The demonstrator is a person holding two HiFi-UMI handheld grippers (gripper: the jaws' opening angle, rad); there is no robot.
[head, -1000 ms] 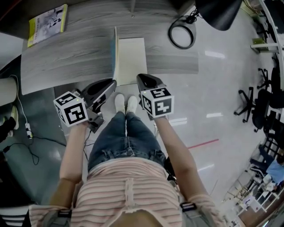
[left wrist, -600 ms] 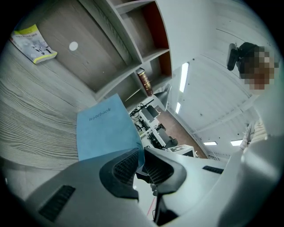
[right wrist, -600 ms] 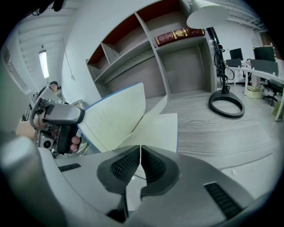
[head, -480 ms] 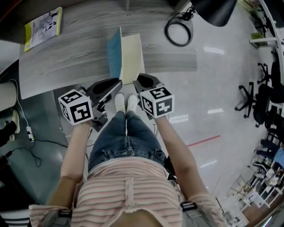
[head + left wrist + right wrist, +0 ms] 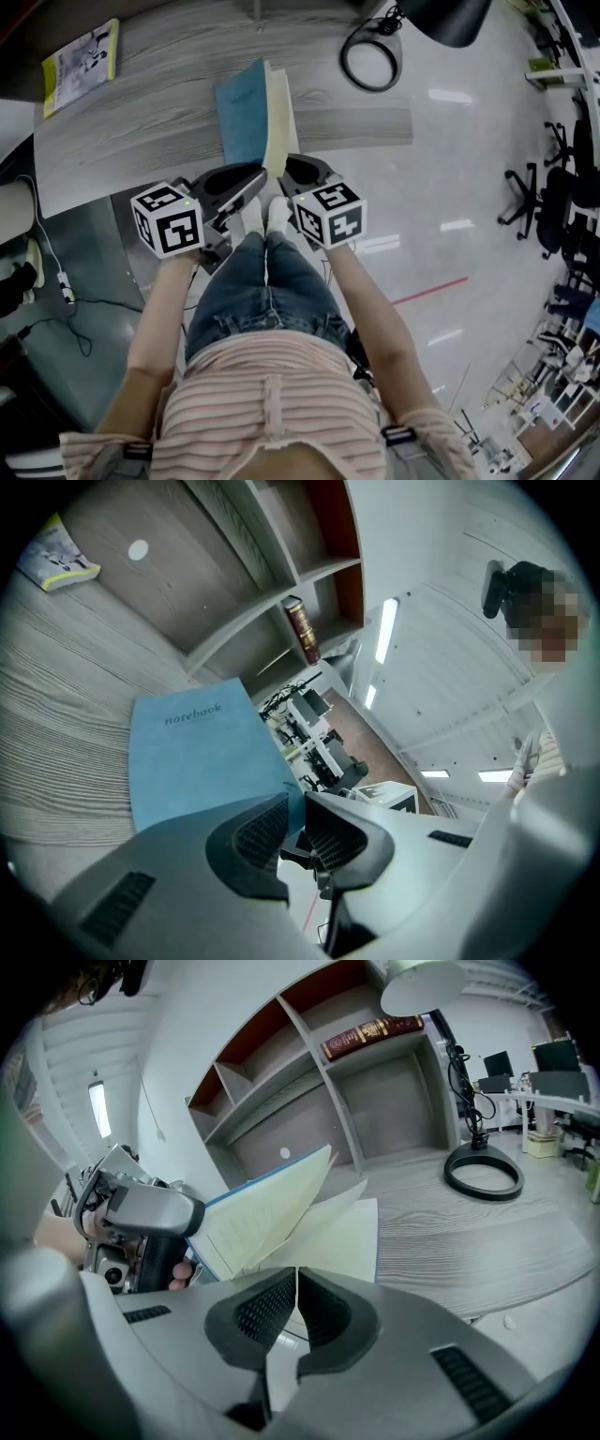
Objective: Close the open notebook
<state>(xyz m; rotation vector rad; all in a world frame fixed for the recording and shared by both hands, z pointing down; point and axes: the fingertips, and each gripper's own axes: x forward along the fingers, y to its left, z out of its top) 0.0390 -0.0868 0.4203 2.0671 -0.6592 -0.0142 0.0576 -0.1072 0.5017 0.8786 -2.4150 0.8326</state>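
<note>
On the grey desk (image 5: pixel 141 122), blue notebook (image 5: pixel 242 122) half-closed (cream inside).

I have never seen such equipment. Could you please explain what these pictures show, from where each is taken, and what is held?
No robot: a person holds a hand-operated claw in each hand. One picture looks down from a camera on the head; the other two come from cameras on each claw. On the grey desk are a notebook, a booklet and a lamp. The left claw grips the notebook's raised blue cover; the right claw is shut by its near edge.
</note>
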